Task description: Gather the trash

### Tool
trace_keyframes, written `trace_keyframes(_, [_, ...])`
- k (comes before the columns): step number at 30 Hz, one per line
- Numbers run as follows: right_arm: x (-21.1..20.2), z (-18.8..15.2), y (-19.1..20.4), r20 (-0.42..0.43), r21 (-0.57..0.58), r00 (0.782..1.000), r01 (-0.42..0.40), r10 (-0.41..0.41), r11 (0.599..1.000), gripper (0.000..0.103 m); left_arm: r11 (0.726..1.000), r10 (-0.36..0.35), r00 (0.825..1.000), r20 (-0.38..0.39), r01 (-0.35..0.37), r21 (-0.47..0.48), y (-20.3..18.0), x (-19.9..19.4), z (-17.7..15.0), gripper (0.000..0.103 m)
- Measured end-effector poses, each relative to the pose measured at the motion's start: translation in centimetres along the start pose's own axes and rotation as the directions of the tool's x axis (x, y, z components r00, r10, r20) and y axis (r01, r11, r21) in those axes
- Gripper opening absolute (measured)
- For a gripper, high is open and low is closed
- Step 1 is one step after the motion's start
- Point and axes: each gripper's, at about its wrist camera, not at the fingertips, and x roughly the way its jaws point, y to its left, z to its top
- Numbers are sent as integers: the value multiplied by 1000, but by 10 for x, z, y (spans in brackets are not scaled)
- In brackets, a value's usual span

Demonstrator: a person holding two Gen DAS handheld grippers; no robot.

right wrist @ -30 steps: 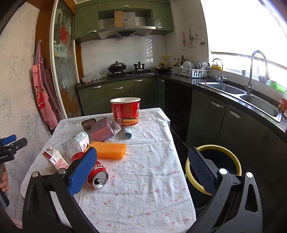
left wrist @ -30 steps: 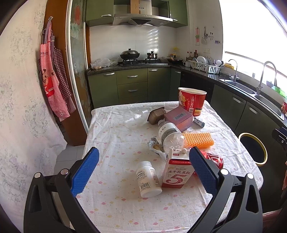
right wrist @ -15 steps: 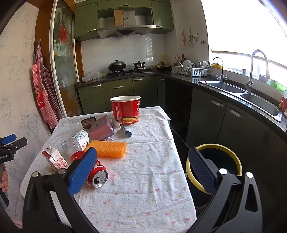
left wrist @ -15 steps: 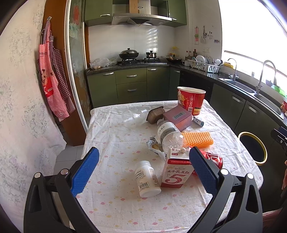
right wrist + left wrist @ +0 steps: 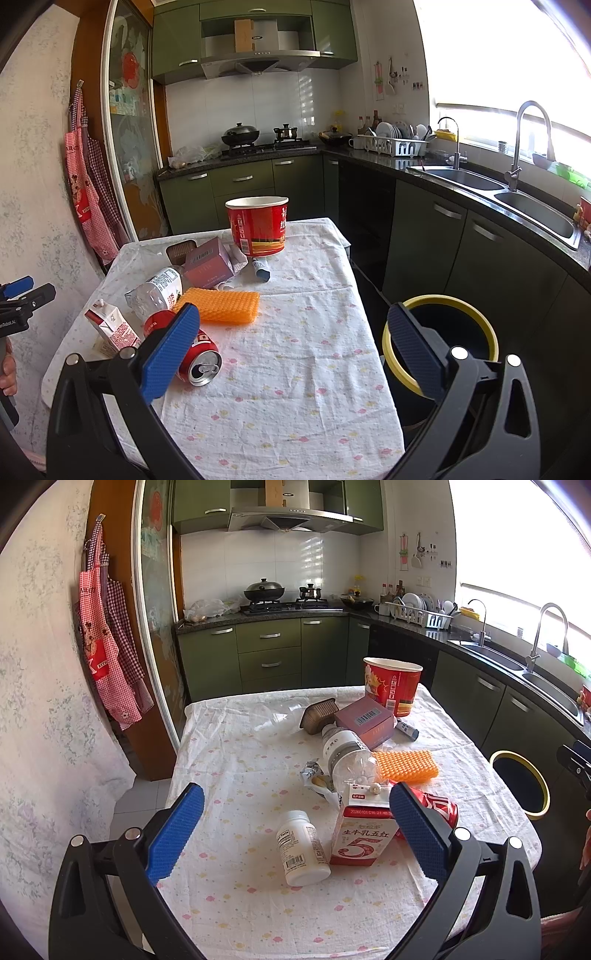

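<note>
Both claws gape wide, holding nothing. Left gripper [image 5: 295,825] hovers above the pill bottle [image 5: 302,849]; right gripper [image 5: 291,345] has the soda can [image 5: 192,354] at nine o'clock.

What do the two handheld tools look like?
Both match: the left tool and right tool each have a black plastic frame with triangular cutouts, silver round bolt heads, and two blue fingers with a finely ridged grip texture. No cables visible.

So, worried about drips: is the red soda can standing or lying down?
Lying down. The soda can rests on its side on the tablecloth, its opened top facing the right camera. Whether liquid remains, I cannot tell.
</note>
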Motion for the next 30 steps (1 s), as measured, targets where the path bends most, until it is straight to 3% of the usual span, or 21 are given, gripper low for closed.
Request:
trace_keyframes(9, [6, -8, -2, -20, 1, 1000, -4, 4, 1000, 97, 1000, -5, 1000, -29, 5, -30, 5, 8, 2, 99])
trace_keyframes(14, [22, 5, -5, -64, -16, 997, -35, 34, 999, 97, 999, -10, 999, -40, 8, -49, 20, 27, 20, 99])
trace_keyframes(17, [42, 27, -11, -114, 5, 988, -102, 102, 995, 97, 999, 0, 1000, -26, -1, -53, 31, 46, 39, 99])
trace_keyframes(21, [81, 60, -18, -221, 65, 949, -217, 226, 974, 97, 999, 37, 999, -28, -38, -33, 38, 82, 64, 99])
trace_keyframes(25, [123, 101, -16, -289, 65, 930, -220, 229, 973, 97, 996, 81, 996, -36, -83, -36, 49, 126, 83, 99])
trace_keyframes(30, [184, 154, -10, -355, 66, 912, -194, 205, 979, 82, 992, 74, 996, -55, -79, -96, 60, 172, 93, 99])
